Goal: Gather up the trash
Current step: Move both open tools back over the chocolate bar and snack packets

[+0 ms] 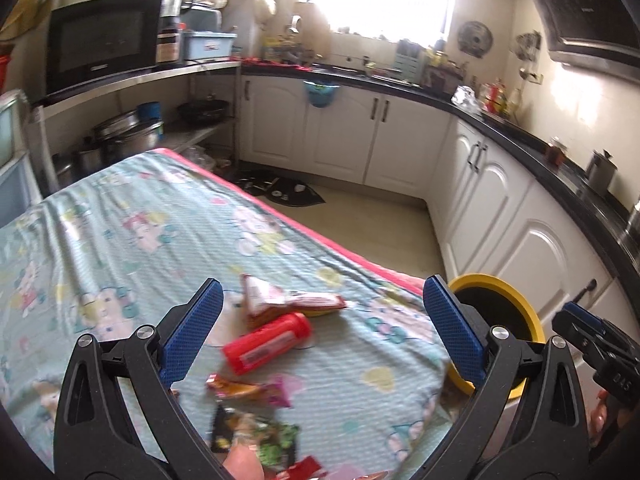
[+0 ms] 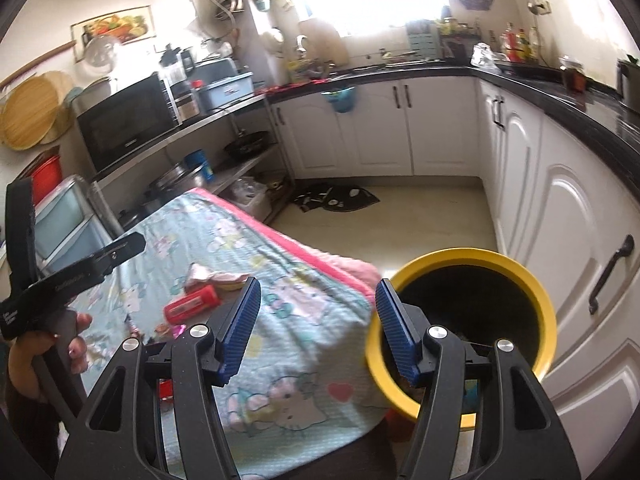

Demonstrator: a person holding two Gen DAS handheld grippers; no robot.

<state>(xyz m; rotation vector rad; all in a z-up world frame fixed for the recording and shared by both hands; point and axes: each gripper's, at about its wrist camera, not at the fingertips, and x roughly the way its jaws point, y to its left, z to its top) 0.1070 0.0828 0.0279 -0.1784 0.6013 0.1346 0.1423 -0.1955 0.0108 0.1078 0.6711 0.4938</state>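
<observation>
Trash lies on a table with a pale blue cartoon cloth: a red bottle, a red and white wrapper behind it, an orange and pink wrapper and a dark green wrapper nearer me. My left gripper is open and empty above the bottle. A yellow-rimmed black bin stands beside the table's right corner; it also shows in the left wrist view. My right gripper is open and empty, over the table corner by the bin's left rim. The red bottle lies to its left.
White cabinets under a black counter run along the back and right. A shelf with a microwave and pots stands at the left. A dark mat lies on the beige floor.
</observation>
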